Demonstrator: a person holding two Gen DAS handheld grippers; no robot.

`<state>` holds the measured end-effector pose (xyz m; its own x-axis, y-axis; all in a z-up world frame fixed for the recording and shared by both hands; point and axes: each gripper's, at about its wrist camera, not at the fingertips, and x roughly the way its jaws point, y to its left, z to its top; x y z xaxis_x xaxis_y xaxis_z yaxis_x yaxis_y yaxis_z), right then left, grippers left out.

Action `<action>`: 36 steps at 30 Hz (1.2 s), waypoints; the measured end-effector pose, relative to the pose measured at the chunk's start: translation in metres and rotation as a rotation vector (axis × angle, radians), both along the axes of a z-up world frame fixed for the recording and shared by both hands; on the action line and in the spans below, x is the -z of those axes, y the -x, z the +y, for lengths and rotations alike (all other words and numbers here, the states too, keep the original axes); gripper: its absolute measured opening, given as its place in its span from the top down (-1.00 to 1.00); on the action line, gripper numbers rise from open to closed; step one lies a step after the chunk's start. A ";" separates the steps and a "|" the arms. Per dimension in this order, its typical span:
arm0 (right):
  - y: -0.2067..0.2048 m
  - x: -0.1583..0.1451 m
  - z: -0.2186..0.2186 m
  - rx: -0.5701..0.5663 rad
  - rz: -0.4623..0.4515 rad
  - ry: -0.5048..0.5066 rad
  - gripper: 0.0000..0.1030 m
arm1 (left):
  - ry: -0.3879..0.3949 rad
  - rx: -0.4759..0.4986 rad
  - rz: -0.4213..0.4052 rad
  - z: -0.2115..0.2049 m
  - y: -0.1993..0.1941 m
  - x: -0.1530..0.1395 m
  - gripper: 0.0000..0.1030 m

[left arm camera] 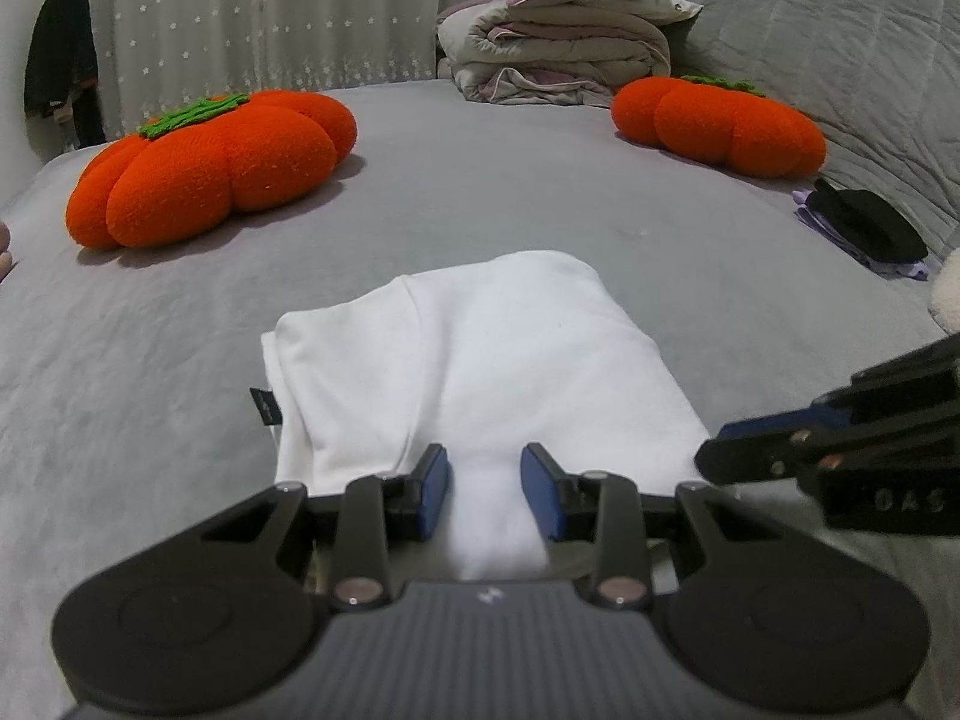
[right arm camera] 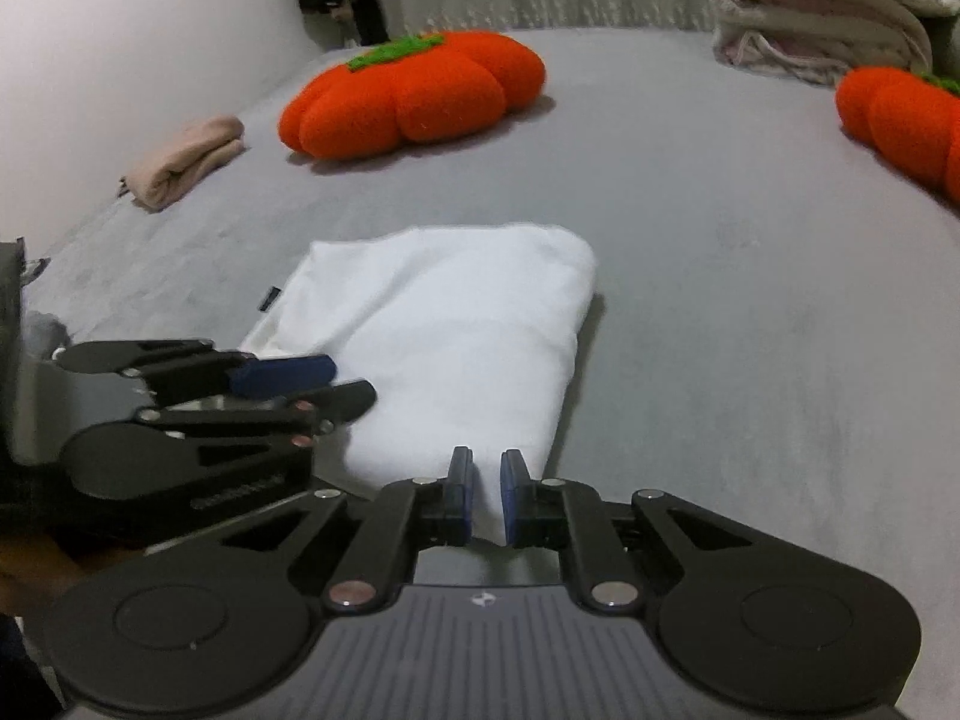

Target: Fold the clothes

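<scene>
A white garment (left arm camera: 480, 348) (right arm camera: 456, 312) lies folded into a thick rectangle on the grey bed sheet (left arm camera: 150, 330), with a small black tag (left arm camera: 264, 407) poking out at its left edge. My left gripper (left arm camera: 485, 462) (right arm camera: 345, 383) is at the near edge, its blue pads (left arm camera: 435, 480) pressed against a bunch of the white cloth. My right gripper (right arm camera: 486, 462) (left arm camera: 729, 444) is at the near right corner, jaws nearly together with a thin fold of the same cloth pinched between them.
Two orange pumpkin cushions (left arm camera: 210, 162) (left arm camera: 720, 120) sit beyond the garment. Folded bedding (left arm camera: 558, 54) is stacked at the back. A black item on lilac cloth (left arm camera: 864, 222) lies at the right, and a rolled pink cloth (right arm camera: 186, 159) at the far left by the wall.
</scene>
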<state>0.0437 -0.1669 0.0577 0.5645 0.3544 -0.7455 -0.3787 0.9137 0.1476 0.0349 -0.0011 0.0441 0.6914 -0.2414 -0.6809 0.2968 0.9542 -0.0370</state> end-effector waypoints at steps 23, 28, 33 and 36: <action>-0.002 0.000 -0.014 0.036 -0.007 -0.035 0.27 | 0.076 -0.086 0.003 0.025 0.005 -0.002 0.62; -0.017 0.002 -0.052 0.157 0.109 -0.273 0.20 | 0.060 -0.085 0.002 0.022 0.005 -0.002 0.62; -0.011 0.000 -0.041 0.113 0.065 -0.252 0.21 | 0.042 -0.086 -0.001 0.019 0.007 -0.003 0.62; -0.006 0.003 -0.025 0.062 0.061 -0.192 0.21 | -0.004 -0.069 -0.011 0.014 0.011 -0.006 0.61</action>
